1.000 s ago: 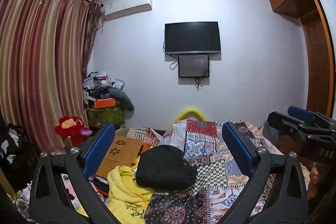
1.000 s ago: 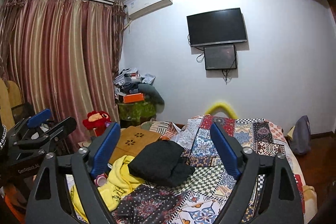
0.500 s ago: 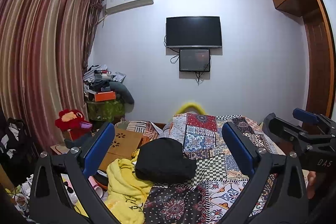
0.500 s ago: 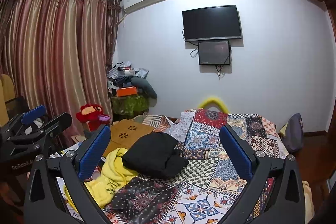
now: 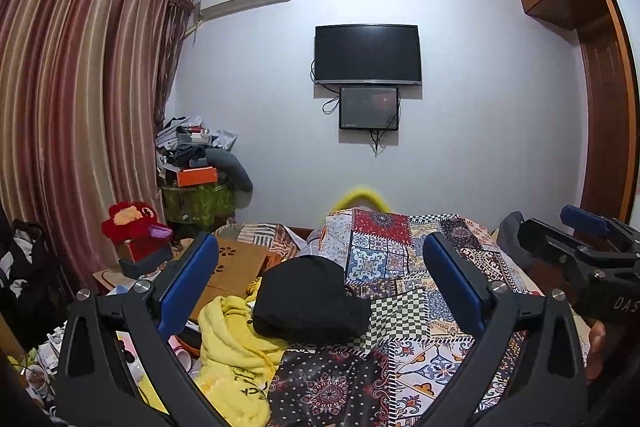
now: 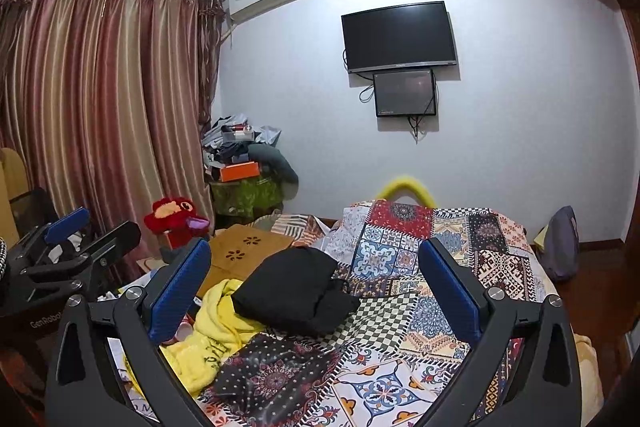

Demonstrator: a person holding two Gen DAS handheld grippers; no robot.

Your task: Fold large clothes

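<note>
The left gripper (image 5: 320,279) and the right gripper (image 6: 316,275) are held above the near end of the bed, both with jaws spread wide and nothing between the blue pads. A folded black garment (image 6: 294,291) is seen on the patchwork bedspread (image 6: 452,251), well ahead of both. A crumpled yellow garment (image 6: 208,331) lies touching it, on its left side.
</note>
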